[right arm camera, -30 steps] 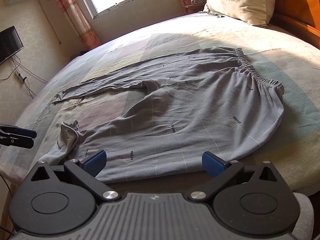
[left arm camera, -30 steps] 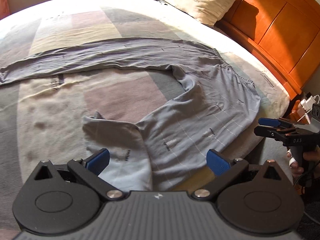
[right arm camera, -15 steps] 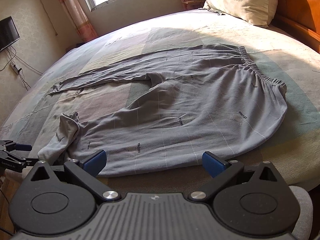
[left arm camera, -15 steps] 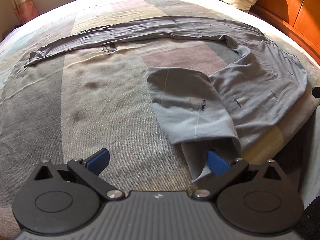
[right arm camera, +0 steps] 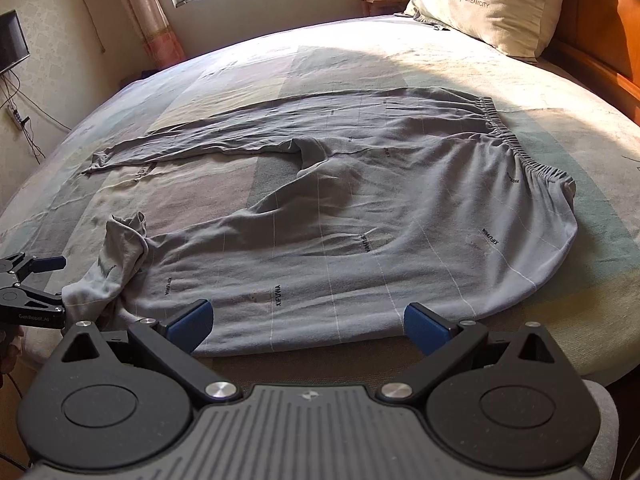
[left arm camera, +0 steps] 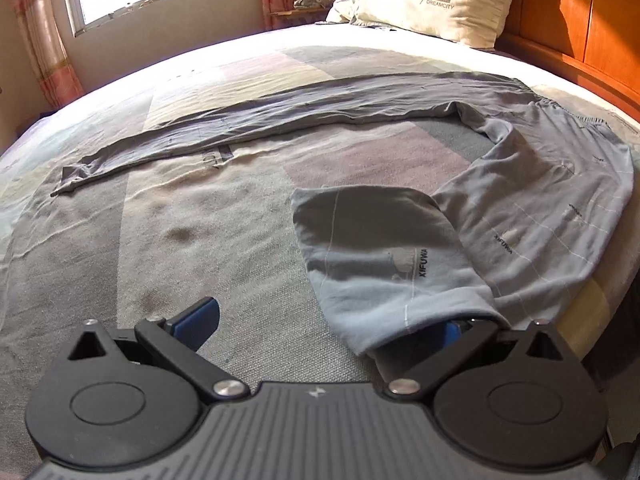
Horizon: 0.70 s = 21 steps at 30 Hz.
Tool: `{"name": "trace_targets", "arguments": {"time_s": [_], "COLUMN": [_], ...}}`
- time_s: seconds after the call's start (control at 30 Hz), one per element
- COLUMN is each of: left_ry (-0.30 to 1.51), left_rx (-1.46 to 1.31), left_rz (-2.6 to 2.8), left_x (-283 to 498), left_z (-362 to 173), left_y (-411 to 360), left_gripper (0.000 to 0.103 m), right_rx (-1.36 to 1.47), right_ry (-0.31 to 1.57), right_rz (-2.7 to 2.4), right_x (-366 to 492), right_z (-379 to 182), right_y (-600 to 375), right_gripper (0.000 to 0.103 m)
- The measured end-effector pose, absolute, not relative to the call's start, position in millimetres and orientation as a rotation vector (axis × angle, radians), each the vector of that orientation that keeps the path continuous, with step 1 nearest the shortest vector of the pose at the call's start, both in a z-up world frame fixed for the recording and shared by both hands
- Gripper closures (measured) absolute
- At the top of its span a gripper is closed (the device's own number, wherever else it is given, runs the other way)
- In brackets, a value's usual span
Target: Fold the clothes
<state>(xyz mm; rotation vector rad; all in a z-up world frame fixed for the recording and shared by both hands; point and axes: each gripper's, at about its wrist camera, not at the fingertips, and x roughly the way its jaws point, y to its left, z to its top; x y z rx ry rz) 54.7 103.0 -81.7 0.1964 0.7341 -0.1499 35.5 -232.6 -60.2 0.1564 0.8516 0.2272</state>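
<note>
Sunlit bedroom: window and curtains behind, wooden headboard at one end of the bed, which fills both views under a patchwork cover. All positions below are given relative to the bed.

Pillow: against the headboard, well apart from the garment.

Grey trousers: spread across the middle of the bed, unfolded, elastic waistband toward the headboard. The far leg lies straight toward the foot end. The near leg runs along the near edge of the bed, and its cuff end is turned back and bunched.

Left claw: at the near edge by the foot end, jaws wide apart. The bunched cuff drapes over its right finger, and whether that finger grips any cloth cannot be told. The placement suits taking hold of the cuff.

Right claw: at the near edge, jaws wide apart and holding nothing, straddling the hem of the near leg. The placement suits a pinch on that edge.
</note>
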Motion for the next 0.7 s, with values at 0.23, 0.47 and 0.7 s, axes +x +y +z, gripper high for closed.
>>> {"name": "trace_targets", "arguments": {"time_s": [0.23,0.47,0.7], "left_ry": [0.702,0.649,0.552], "left_rx": [0.342,0.359,0.325], "left_rz": [-0.126,-0.074,0.031], "left_x": [64,65,50], "left_z": [-86,-93,-83], "left_y": [94,95,107], "left_gripper": [0.001,0.001,0.001], "right_rx": [0.14,0.124,0.123], "right_ry": [0.871,0.885,0.874], "right_rz": [0.232,0.244,0.243], "right_x": [38,36,37], "right_z": [-65,-69,-68], "right_y": [-225,-218,-218], "right_gripper": [0.0,0.0,0.0]}}
